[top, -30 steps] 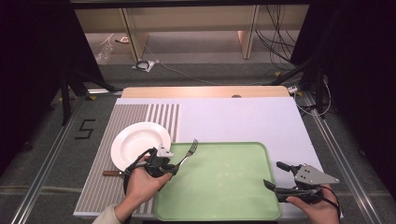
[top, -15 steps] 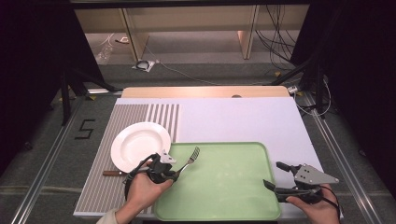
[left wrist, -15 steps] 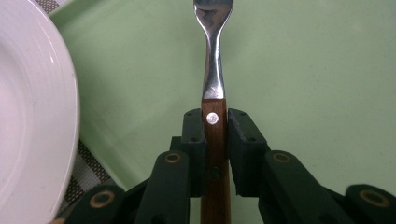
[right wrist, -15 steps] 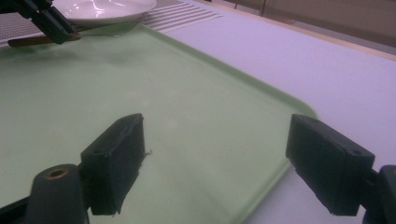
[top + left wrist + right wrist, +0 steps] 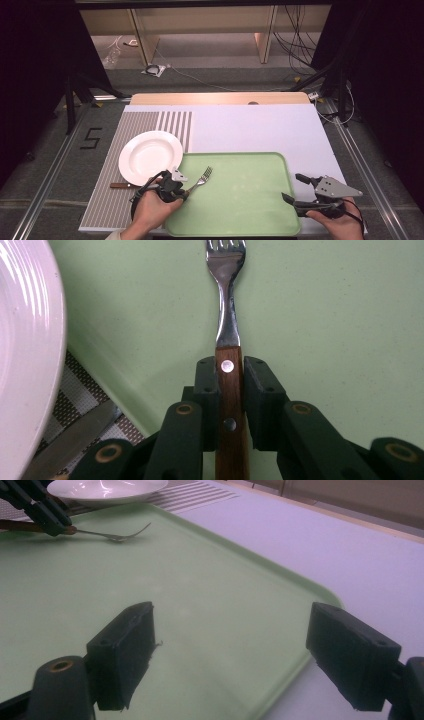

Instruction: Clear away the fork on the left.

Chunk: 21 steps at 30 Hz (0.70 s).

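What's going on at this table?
A person works two hand-held grippers. The left gripper is shut on a wooden-handled fork, holding it low over the green tray, beside a white plate. The right gripper hangs open at the tray's right edge, holding nothing.

Table (image 5: 260, 125): green tray (image 5: 240, 200), plate (image 5: 150, 156), knife (image 5: 120, 185) w/ striped mat (image 5: 107, 205).

A lab or recording studio, not a home. The white worktop (image 5: 260, 130) stands between black curtains (image 5: 45, 50), and loose black cables (image 5: 295, 40) trail over the grey carpet (image 5: 210, 75). Metal floor rails (image 5: 45, 195) run along both sides, and a black tape mark shaped like a five (image 5: 91, 138) sticks to the floor.
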Motion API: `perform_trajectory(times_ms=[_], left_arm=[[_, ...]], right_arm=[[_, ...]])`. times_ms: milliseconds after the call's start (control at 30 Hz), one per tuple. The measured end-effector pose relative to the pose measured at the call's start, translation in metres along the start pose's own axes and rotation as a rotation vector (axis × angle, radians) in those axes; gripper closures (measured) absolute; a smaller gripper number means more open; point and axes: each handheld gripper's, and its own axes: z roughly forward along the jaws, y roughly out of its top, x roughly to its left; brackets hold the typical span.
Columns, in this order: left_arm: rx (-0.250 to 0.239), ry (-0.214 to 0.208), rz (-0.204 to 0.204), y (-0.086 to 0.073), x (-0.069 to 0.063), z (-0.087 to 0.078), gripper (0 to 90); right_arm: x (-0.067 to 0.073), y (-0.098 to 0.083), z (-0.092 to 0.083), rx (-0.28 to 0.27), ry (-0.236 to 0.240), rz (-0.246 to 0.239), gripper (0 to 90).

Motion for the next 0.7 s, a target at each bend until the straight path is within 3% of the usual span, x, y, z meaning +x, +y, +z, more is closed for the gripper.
perform_trajectory(times_ms=[300,367,400,500,700], left_arm=[[0.005,-0.003,0.005,-0.006,-0.005,-0.004,75.6],[-0.023,-0.011,0.008,-0.005,-0.005,-0.006,67.4],[-0.042,-0.012,0.015,-0.004,-0.005,-0.007,58.9],[-0.094,-0.015,0.043,0.005,-0.004,-0.01,58.4],[-0.094,-0.068,0.117,0.027,-0.004,0.001,88.4]], right_arm=[[0.0,0.0,0.0,0.002,0.002,0.001,20.7],[0.0,0.0,0.0,0.002,0.002,0.001,20.6],[0.0,0.0,0.0,0.002,0.003,0.001,20.6],[0.0,0.0,0.001,0.005,0.001,-0.001,20.6],[0.0,0.0,0.001,0.006,-0.003,-0.004,20.6]])
